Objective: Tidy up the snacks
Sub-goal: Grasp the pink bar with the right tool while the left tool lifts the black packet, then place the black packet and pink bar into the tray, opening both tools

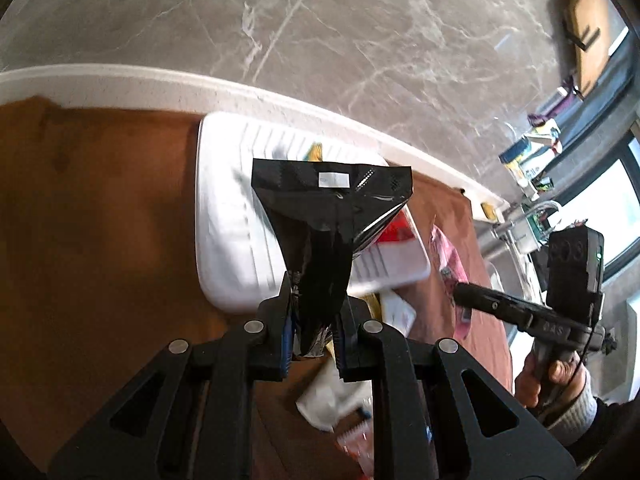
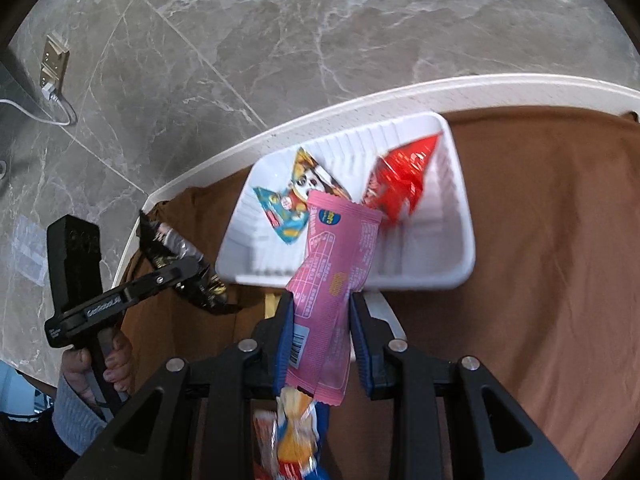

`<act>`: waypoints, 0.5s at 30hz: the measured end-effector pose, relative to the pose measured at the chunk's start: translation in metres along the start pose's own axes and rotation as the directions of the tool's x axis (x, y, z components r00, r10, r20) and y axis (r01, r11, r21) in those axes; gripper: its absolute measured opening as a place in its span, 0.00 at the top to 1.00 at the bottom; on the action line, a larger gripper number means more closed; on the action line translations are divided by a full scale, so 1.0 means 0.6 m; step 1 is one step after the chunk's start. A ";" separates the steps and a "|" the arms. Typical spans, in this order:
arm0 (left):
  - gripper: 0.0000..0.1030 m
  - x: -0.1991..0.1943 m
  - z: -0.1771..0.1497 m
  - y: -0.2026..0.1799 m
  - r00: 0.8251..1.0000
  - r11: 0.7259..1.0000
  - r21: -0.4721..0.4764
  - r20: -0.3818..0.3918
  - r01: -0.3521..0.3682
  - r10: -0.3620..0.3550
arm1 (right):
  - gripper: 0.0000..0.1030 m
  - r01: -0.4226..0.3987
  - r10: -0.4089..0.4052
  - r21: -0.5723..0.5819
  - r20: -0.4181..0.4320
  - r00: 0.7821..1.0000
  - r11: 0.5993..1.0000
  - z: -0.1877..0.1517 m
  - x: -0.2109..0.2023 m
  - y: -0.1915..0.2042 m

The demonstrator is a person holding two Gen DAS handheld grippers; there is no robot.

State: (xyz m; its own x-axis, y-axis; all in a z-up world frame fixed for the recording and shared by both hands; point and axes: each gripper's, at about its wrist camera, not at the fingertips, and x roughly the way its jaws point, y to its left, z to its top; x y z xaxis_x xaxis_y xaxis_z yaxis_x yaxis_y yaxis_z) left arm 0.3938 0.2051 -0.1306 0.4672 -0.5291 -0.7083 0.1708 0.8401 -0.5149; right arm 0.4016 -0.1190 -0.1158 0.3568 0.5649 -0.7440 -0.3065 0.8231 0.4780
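The left gripper [image 1: 312, 320] has its jaws clenched on a black snack packet [image 1: 324, 216], while the right gripper [image 2: 322, 320] grasps a pink snack packet [image 2: 336, 264]. Both packets hang above the brown-covered worktop [image 2: 540, 260], just before the white tray [image 2: 460, 208], which holds a red packet [image 2: 400, 176] and a blue-and-yellow packet [image 2: 292, 200].

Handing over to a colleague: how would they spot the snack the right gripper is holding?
Find the white slatted basket on the brown cloth. Just before its near rim, the right gripper clamps a long pink packet, the only pink one, unlike the red and blue packets inside.
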 end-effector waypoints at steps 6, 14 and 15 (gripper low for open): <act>0.87 0.052 0.066 0.017 0.999 0.999 0.014 -0.019 -0.031 0.032 | 0.71 0.000 0.001 -0.024 0.006 1.000 1.000 0.051 0.036 0.007; 0.84 0.124 0.102 0.046 0.992 0.993 0.015 -0.053 -0.115 0.115 | 0.71 0.012 -0.013 -0.047 -0.009 1.000 0.999 0.100 0.091 0.006; 0.84 0.131 0.105 0.049 0.991 0.992 0.014 -0.052 -0.125 0.126 | 0.71 0.014 -0.014 -0.048 -0.012 1.000 0.999 0.103 0.098 0.005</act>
State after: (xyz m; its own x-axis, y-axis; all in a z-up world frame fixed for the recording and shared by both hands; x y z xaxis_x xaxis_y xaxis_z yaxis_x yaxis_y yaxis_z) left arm 0.4899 0.1958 -0.1709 0.4392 -0.4248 -0.7916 0.1235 0.9013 -0.4151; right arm 0.4763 -0.0798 -0.1291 0.3507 0.5525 -0.7562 -0.3435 0.8271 0.4449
